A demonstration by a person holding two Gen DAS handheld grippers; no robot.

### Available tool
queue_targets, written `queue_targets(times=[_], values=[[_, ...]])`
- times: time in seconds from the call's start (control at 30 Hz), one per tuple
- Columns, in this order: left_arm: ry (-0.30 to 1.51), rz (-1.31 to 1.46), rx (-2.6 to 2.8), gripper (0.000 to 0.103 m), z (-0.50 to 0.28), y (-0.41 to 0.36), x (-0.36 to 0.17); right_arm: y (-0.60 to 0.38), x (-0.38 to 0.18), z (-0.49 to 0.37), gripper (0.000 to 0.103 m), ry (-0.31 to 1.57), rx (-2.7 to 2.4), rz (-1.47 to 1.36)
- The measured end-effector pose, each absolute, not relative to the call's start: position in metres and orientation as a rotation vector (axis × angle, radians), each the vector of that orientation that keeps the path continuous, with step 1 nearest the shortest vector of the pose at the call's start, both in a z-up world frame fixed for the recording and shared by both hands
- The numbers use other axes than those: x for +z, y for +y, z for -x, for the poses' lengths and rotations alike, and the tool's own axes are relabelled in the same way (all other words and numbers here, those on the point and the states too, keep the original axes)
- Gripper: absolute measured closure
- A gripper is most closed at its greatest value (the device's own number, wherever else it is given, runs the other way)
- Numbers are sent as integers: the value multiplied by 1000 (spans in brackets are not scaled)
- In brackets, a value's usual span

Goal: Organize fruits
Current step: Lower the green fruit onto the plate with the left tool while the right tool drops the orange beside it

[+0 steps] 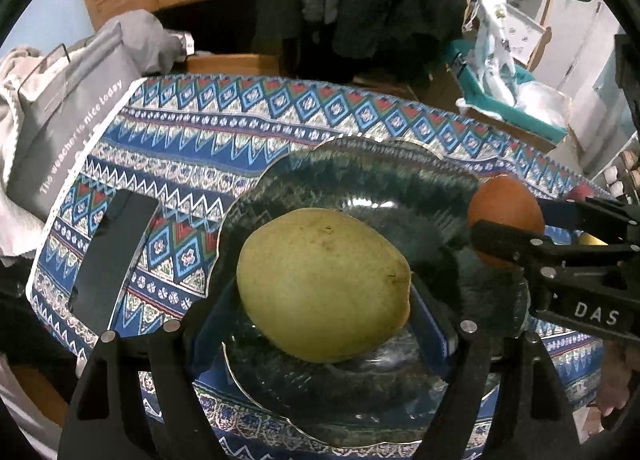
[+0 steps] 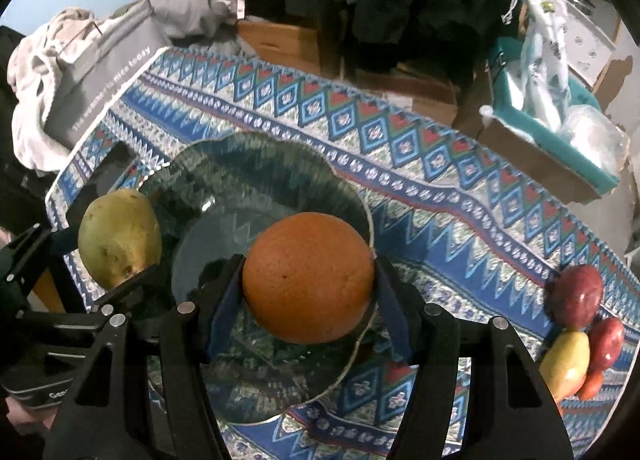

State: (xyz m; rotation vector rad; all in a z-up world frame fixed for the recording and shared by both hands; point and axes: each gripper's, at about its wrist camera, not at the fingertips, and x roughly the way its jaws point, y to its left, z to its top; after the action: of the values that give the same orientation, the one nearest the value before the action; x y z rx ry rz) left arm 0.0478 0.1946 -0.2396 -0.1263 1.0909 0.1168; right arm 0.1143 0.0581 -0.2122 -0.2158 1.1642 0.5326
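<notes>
A dull green mango [image 1: 324, 284], faintly speckled, is clenched in the left tool [image 1: 324, 300] and a pebbled orange [image 2: 308, 278] in the right tool [image 2: 310, 292], both held above the scalloped glass plate [image 2: 256, 163] (nothing lying in it) on the patterned desk [image 2: 440, 195].

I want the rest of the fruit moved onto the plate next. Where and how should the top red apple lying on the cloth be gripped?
Judging by the right wrist view, grip the red apple across its widest middle, coming from above. It is round and lies on the tablecloth with another red fruit and a yellow fruit crowding its near side; its far side is free.
</notes>
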Motion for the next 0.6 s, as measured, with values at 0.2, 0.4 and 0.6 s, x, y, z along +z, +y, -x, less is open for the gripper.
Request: queue_targets(times=[0.2, 0.4, 0.6], values=[[1133, 133, 123, 20, -49, 196, -249, 64, -222, -112, 39, 1198, 550, 233], [1193, 143, 129, 20, -52, 196, -264, 62, -235, -114, 39, 1252, 544, 208], [1276, 162, 142, 20, -52, 198, -282, 59, -242, -114, 38, 1273, 539, 197]])
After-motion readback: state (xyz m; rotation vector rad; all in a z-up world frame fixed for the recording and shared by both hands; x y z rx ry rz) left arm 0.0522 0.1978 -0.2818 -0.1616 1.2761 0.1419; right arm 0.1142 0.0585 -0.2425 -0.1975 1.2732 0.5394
